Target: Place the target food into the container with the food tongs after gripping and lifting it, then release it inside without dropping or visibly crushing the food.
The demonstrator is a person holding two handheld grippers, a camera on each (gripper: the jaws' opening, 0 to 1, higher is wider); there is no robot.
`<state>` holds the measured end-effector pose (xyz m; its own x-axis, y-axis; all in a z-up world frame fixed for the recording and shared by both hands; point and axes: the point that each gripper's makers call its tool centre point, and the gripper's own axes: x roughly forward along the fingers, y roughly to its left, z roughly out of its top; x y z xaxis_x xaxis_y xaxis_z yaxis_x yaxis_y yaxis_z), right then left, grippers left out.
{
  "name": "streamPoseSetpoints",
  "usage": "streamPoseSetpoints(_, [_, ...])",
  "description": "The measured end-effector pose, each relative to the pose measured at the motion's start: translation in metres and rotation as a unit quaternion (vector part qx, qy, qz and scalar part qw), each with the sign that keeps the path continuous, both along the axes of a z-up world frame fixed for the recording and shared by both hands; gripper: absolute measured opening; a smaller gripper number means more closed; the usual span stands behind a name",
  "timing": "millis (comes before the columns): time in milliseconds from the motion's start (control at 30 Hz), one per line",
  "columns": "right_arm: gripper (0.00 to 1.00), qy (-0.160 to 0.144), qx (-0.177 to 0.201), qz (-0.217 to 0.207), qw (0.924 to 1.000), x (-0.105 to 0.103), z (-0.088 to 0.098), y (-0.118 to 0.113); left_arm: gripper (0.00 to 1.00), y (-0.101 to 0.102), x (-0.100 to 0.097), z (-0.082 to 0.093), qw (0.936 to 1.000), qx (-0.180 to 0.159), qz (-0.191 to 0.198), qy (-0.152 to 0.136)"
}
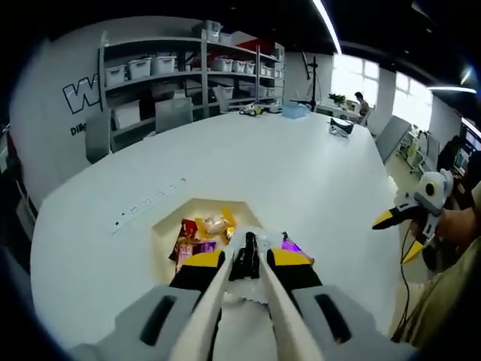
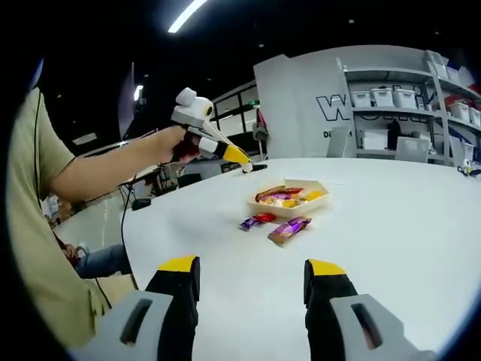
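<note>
My left gripper (image 1: 244,259) is shut on cream food tongs (image 1: 216,301), whose two arms run forward and meet at the tips (image 1: 247,242). The tips hang in the air over the near side of a shallow cream container (image 1: 167,219) that holds several wrapped snacks (image 1: 201,233). I cannot tell whether the tips hold food. A purple wrapped snack (image 1: 291,246) lies on the white table beside the container. In the right gripper view the container (image 2: 316,197) sits mid-table, with a purple snack (image 2: 289,228) and a smaller purple-red one (image 2: 255,220) in front of it. The left gripper (image 2: 225,152) hovers high to the container's left. My right gripper (image 2: 252,274) is open, low over the table; it also shows at the side (image 1: 402,229).
The large white table (image 1: 301,165) carries a socket strip (image 1: 146,203) and small items at its far end (image 1: 340,126). Shelves with bins (image 1: 188,68) and chairs stand behind it. The person's arm (image 2: 105,169) and torso fill the left of the right gripper view.
</note>
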<state>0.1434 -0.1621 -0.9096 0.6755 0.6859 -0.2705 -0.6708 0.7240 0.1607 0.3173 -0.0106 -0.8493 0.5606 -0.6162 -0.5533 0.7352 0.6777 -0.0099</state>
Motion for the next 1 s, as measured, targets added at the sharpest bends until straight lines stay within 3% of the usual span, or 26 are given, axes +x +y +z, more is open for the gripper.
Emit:
streamPoseSetpoints(400, [0.53, -0.002, 0.001, -0.004, 1.0, 0.002, 0.002, -0.005, 0.2, 0.001, 0.027, 0.002, 0.9999, 0.003, 0.016, -0.004])
streamPoseSetpoints(833, [0.53, -0.002, 0.001, -0.007, 1.0, 0.003, 0.002, -0.009, 0.19, -0.016, 0.059, -0.003, 0.9997, 0.008, 0.024, -0.003])
streamPoseSetpoints(1000, [0.53, 0.0, 0.001, -0.007, 1.0, 0.002, 0.001, -0.007, 0.2, -0.017, 0.059, -0.004, 0.9996, 0.013, 0.025, -0.004])
